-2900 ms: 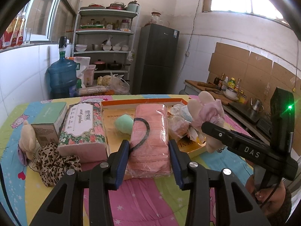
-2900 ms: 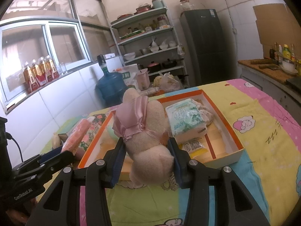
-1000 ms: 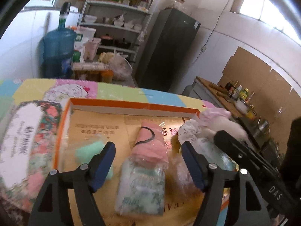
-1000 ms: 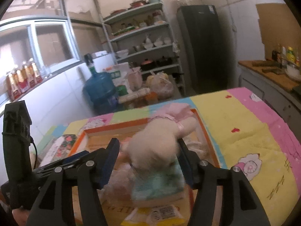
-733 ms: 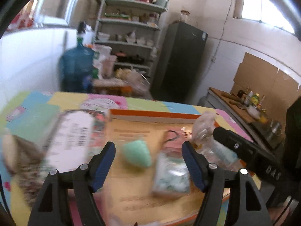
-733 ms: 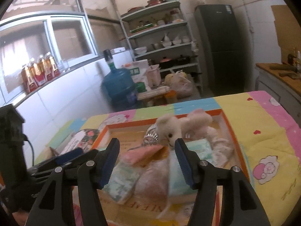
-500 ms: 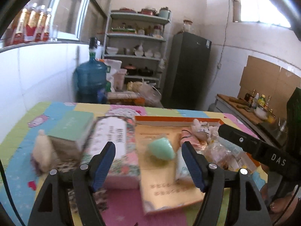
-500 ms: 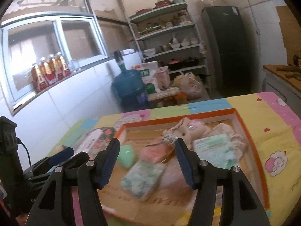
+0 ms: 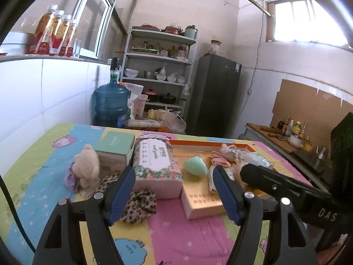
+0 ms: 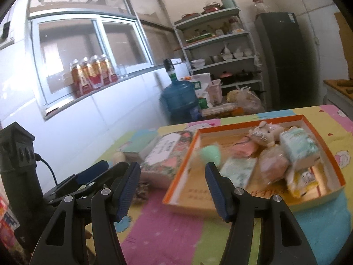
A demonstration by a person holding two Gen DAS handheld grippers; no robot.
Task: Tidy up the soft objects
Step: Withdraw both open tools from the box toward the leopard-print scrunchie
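An orange-rimmed box (image 10: 253, 122) on the patterned bed cover holds a mint sponge (image 10: 210, 152), a pink towel roll (image 10: 245, 148), a small plush toy (image 10: 264, 132) and several wrapped tissue packs (image 10: 297, 148). My right gripper (image 10: 172, 187) hangs open and empty before the box's near left corner. My left gripper (image 9: 174, 190) is open and empty too, in front of the floral tissue pack (image 9: 154, 161). A leopard-print cloth (image 9: 136, 205) lies by its left finger. A cream plush toy (image 9: 87, 167) and a green-lidded box (image 9: 114, 148) sit further left.
A white tiled wall (image 9: 44, 101) runs along the left of the bed. Behind stand a blue water jug (image 9: 111, 103), a metal shelf (image 9: 158, 66) with dishes, and a dark fridge (image 9: 214, 95). A counter (image 9: 284, 141) with bottles is at the right.
The pink towel and the plush toy left the jaws and now lie in the box. Both grippers drew back from it and swung left, empty.
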